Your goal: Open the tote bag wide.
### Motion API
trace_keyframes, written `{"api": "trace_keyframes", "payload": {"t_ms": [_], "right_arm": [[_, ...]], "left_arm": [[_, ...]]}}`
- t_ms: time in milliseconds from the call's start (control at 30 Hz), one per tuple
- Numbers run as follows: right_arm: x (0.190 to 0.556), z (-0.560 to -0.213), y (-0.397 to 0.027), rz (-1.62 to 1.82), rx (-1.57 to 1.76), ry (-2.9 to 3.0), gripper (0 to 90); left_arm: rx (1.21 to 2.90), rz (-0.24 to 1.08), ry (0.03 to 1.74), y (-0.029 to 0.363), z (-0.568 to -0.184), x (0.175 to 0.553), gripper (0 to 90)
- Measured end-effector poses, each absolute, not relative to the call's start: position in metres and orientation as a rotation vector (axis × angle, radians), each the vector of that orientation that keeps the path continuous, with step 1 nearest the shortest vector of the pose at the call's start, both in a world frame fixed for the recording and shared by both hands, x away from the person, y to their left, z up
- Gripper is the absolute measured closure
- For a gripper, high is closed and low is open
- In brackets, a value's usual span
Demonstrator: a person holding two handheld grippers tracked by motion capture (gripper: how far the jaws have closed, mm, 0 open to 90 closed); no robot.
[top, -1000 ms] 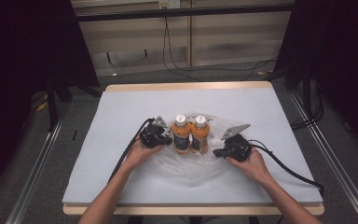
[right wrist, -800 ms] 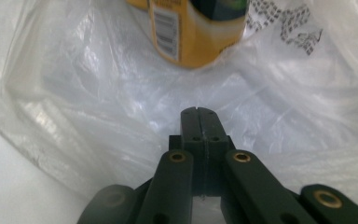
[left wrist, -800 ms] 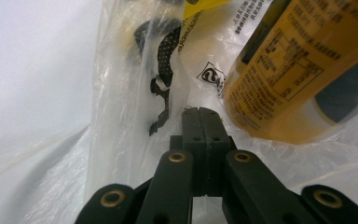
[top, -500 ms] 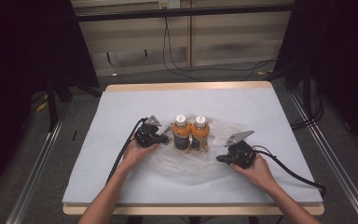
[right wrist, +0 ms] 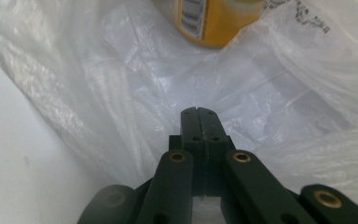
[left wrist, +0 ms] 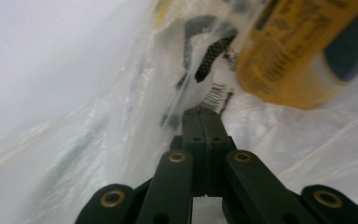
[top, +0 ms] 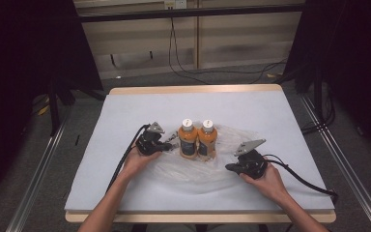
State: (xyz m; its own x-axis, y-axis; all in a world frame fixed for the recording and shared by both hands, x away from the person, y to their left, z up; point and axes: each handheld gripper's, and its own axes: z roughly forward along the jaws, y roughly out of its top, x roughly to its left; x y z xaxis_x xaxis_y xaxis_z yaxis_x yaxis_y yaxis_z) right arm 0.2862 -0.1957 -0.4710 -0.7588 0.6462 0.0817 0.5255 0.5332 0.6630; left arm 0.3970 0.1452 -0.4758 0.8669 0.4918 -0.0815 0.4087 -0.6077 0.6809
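White cloth covers the table (top: 125, 193). At its centre two orange bottles (top: 197, 140) stand upright on a clear plastic bag (top: 188, 169). Left gripper (top: 166, 145) at nine o'clock and right gripper (top: 229, 167) at four o'clock are both clenched, jaws pressed together against the film.

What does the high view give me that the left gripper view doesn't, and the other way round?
High view alone: two orange bottles upright side by side, both grippers, left and right, and the table. Left gripper view alone: its fingers pressed together, a barcode label behind clear film. Both: the plastic bag and an orange bottle.
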Motion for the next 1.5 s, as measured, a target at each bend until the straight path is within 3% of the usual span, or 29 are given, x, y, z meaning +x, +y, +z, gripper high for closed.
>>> {"api": "trace_keyframes", "payload": {"t_ms": [433,533,667,733,900,967,1167,1400,1500], "right_arm": [[0.287,-0.45,-0.209,1.214,1.015,2.408,90.0],[0.285,-0.446,-0.212,1.254,1.012,2.366,90.0],[0.28,-0.439,-0.217,1.293,1.005,2.315,89.5],[0.277,-0.435,-0.22,1.319,1.005,2.289,82.1],[0.265,-0.429,-0.227,1.348,1.012,2.23,75.2],[0.261,-0.427,-0.229,1.36,1.013,2.211,70.2],[0.247,-0.423,-0.239,1.388,1.045,2.147,47.7],[0.232,-0.419,-0.252,1.389,1.08,2.09,24.1],[0.224,-0.42,-0.257,1.37,1.11,2.071,19.8]], "left_arm": [[2.164,0.098,0.569,0.152,-0.447,0.369,89.5],[2.133,0.138,0.522,0.155,-0.438,0.357,86.5],[2.082,0.176,0.499,0.161,-0.429,0.341,74.0],[2.06,0.18,0.487,0.166,-0.426,0.334,66.8],[2.033,0.215,0.506,0.177,-0.423,0.318,46.7],[2.023,0.223,0.501,0.181,-0.422,0.312,42.7],[2.017,0.239,0.518,0.191,-0.421,0.299,24.5],[2.004,0.259,0.554,0.205,-0.426,0.286,13.4],[2.011,0.265,0.578,0.213,-0.427,0.282,8.7]]}}
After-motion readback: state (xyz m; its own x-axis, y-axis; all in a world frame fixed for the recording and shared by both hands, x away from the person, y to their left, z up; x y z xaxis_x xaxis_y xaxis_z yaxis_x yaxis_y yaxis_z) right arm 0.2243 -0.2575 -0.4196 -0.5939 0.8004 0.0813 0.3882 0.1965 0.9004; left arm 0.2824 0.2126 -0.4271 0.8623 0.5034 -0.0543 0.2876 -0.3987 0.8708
